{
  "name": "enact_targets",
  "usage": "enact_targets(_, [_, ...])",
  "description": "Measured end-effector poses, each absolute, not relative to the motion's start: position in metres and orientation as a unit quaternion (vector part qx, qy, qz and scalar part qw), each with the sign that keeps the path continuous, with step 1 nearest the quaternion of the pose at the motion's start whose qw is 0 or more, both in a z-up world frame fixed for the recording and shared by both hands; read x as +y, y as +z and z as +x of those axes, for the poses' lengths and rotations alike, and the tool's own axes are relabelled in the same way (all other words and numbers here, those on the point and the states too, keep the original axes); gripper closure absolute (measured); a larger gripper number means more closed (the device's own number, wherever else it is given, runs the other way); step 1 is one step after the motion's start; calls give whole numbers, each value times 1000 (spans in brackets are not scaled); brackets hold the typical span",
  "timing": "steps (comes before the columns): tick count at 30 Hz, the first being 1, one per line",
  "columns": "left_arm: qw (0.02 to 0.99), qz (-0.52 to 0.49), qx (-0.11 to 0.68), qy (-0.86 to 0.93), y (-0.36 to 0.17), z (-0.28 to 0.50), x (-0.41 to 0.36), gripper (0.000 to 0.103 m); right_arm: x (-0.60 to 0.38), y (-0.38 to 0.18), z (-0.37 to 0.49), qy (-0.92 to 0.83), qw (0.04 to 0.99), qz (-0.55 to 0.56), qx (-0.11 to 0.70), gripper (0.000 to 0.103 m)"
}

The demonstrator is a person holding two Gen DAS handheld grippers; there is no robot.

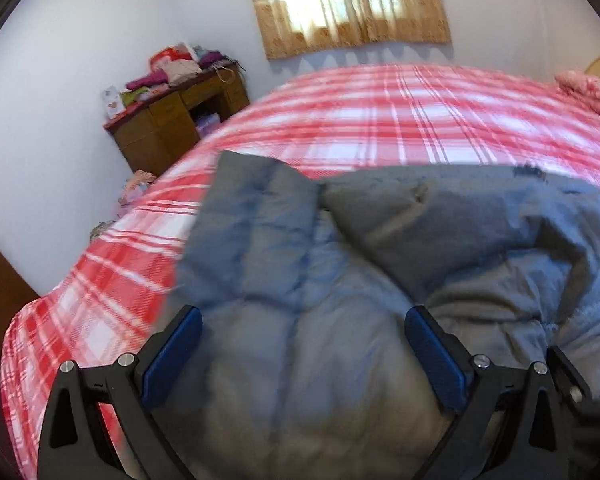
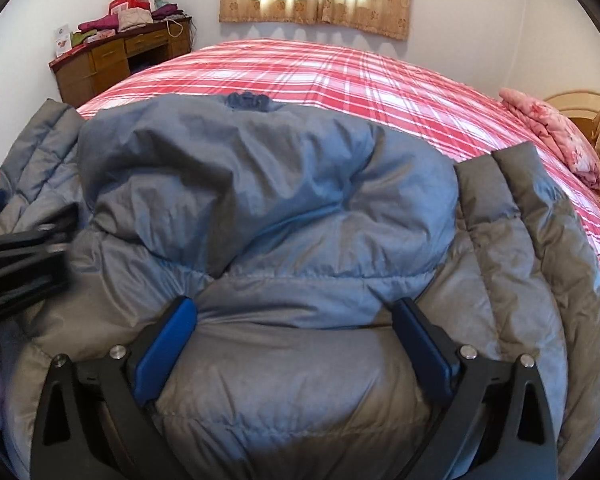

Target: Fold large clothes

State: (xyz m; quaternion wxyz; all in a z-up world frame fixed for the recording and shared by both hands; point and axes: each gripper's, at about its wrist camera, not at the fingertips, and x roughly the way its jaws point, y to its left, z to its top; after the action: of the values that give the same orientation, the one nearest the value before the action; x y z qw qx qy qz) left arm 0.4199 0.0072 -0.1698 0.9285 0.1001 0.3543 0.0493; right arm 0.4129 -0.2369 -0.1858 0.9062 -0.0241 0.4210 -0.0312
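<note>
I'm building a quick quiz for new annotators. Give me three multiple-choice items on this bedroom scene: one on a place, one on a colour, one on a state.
1. Where does the grey-blue puffer jacket lie?
A. on the plaid bed
B. on the wooden desk
C. on the floor

2. What colour is the plaid bedcover?
A. green and yellow
B. red and white
C. plain black

3. How do the right tongs stand?
A. shut on a sleeve
B. shut on nothing
C. open over the jacket

Key:
1 A, the jacket spreads across the bedcover.
2 B, red and white checks show around the jacket.
3 C, the blue pads stand wide apart, gripping nothing.
</note>
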Motion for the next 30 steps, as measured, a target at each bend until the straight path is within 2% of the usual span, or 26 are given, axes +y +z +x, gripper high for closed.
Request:
enact_targets(4, [941, 77, 321, 74, -140, 371, 50, 1, -235, -185, 411, -33, 905, -26, 424, 2])
enact_targets(8, [941, 33, 323, 93, -135, 326, 101, 1, -233, -166, 383, -37, 913, -28, 406, 5])
enact_targets(13, [925, -55, 364, 97, -162, 304, 144, 1, -224, -152, 317, -57, 928, -34, 366, 2])
enact_targets(20, [908, -103, 400, 72, -199, 318, 139, 2, -218, -181, 314, -57, 915, -50, 395, 0])
enact_targets(21, [905, -117, 405, 62, -202, 320, 140, 4, -218, -181, 314, -57, 914, -48, 398, 0])
enact_targets(22, [900, -135, 411, 49, -206, 322, 142, 10, -217, -182, 313, -60, 913, -51, 399, 0])
enact_targets(24, [901, -149, 404, 42, -207, 323, 141, 14, -212, -183, 313, -66, 913, -61, 398, 0])
enact_targets(25, [905, -146, 399, 27, -206, 324, 137, 26, -212, -183, 312, -68, 913, -64, 396, 0])
enact_targets(26, [906, -145, 398, 13, -206, 325, 134, 33, -211, -184, 311, -70, 914, -66, 395, 0])
enact_targets(27, [907, -145, 396, 1, -205, 325, 131, 44, -210, -184, 311, -71, 914, -66, 394, 0])
enact_targets(28, [905, -153, 396, -16, -206, 326, 128, 60, -209, -185, 309, -71, 914, -66, 395, 0])
enact_targets(30, [899, -169, 401, -48, -206, 330, 125, 80, -209, -186, 308, -72, 913, -64, 397, 0])
